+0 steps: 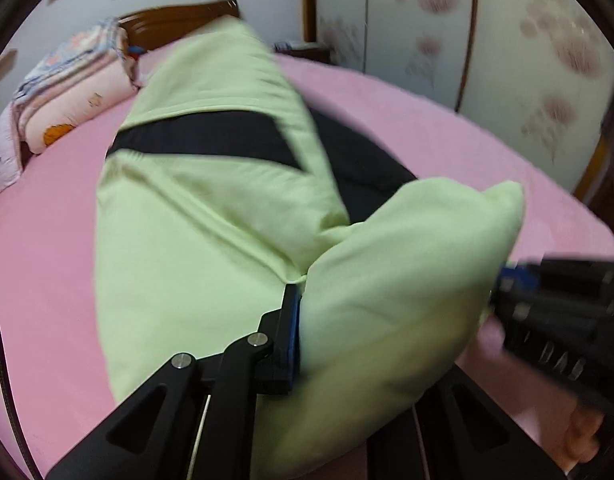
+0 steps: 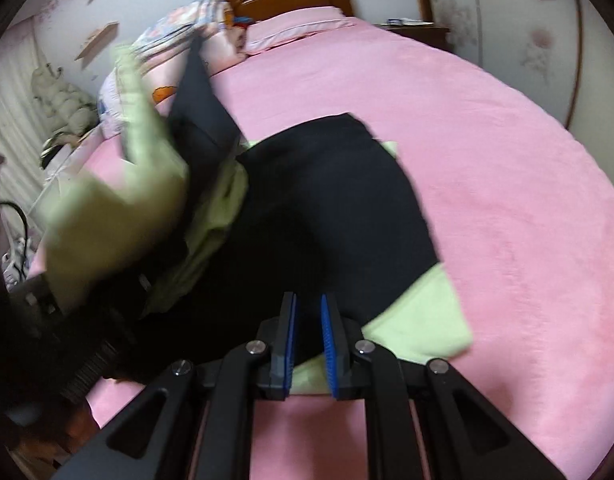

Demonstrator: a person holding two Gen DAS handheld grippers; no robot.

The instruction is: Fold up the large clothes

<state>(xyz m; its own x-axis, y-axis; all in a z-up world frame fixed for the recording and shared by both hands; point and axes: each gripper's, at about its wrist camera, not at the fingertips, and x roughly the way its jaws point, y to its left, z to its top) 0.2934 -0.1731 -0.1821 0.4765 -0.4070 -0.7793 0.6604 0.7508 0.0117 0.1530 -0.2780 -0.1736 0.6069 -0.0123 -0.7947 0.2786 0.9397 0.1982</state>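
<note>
The left gripper [image 1: 303, 320] grips the green-black garment [image 1: 195, 216] – lifted over the pink bed [image 1: 447, 136]; the right gripper [image 2: 308, 334] is open, its 2 fingers apart.

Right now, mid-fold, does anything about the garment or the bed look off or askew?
The green-and-black garment is lopsided: one green part is lifted and bunched in the left hand-held gripper, while the rest lies crooked across the pink bed. The right hand-held gripper is open over the hem, holding nothing. No damage shows.
</note>
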